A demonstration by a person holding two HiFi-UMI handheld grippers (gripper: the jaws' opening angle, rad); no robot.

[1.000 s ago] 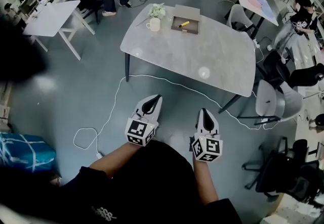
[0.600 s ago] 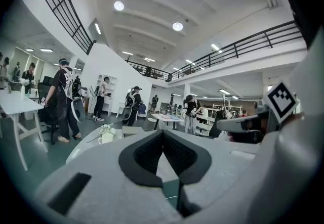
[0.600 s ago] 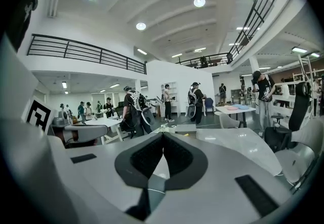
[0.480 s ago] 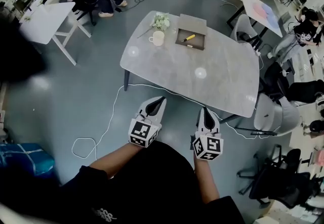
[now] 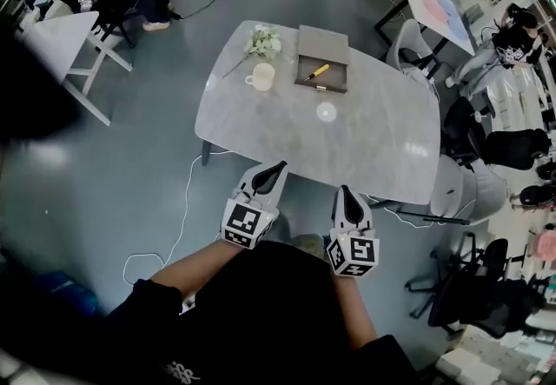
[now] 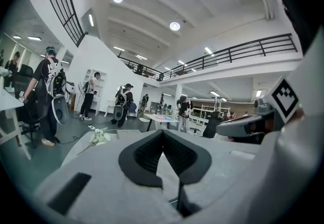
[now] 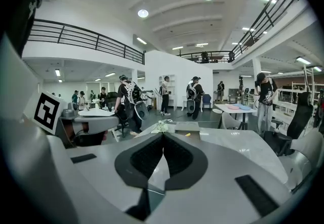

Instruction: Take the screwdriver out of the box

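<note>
Two hand-held white grippers with black jaw pads, each with a marker cube: left gripper (image 5: 278, 166) and right gripper (image 5: 343, 190). Both are clenched, pads meeting, with nothing between them. Their tips sit at the near edge of the table.

One grey marble-look table (image 5: 356, 149) with rounded corners.

One shallow brown box (image 5: 338, 70), lid folded back, on the table's far side. I count one yellow-handled screwdriver (image 5: 315, 72) lying slantwise inside it, well apart from both grippers. A small pale speck at the box's near wall may be a second item; I cannot tell.

One cream mug (image 5: 260, 76) and one bunch of white flowers (image 5: 263, 43), just left of the box.

Change from a second ago: the table has drawn nearer, and the grippers, then over bare floor, now reach its edge. The screwdriver has not moved.
</note>
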